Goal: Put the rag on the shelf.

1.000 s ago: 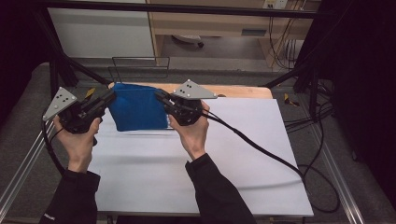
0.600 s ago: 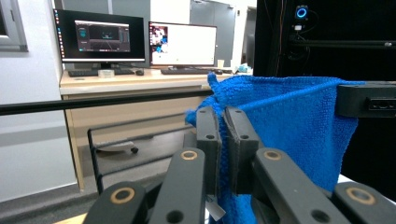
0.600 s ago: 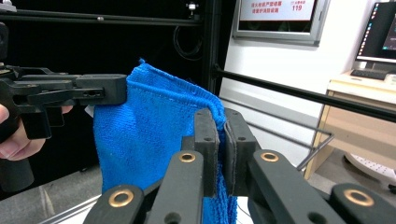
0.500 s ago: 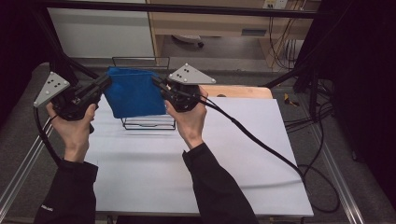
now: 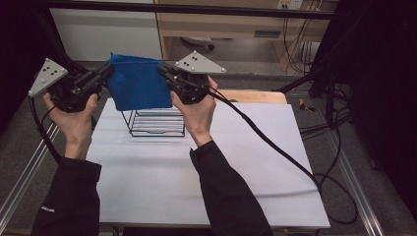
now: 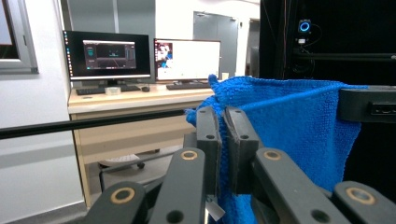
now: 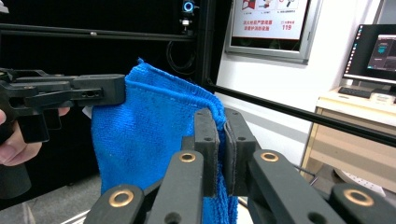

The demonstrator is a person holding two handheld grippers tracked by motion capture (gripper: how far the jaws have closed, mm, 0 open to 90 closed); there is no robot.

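Both tongs (image 5: 109,71) (image 5: 163,73) on blue cloth (image 5: 135,83)

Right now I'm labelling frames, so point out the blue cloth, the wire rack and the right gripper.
blue cloth (image 5: 135,83): high view, middle of the hanging face.
wire rack (image 5: 156,120): high view, its wire floor.
right gripper (image 7: 221,140): right gripper view, between its jaw tips.

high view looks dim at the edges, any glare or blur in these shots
High view: soft and slightly blurred, dark corners, white table top evenly lit, no glare. Left gripper view: blue terry cloth sharp, lit monitors bright and softer. Right gripper view: cloth weave crisp, black background underexposed.
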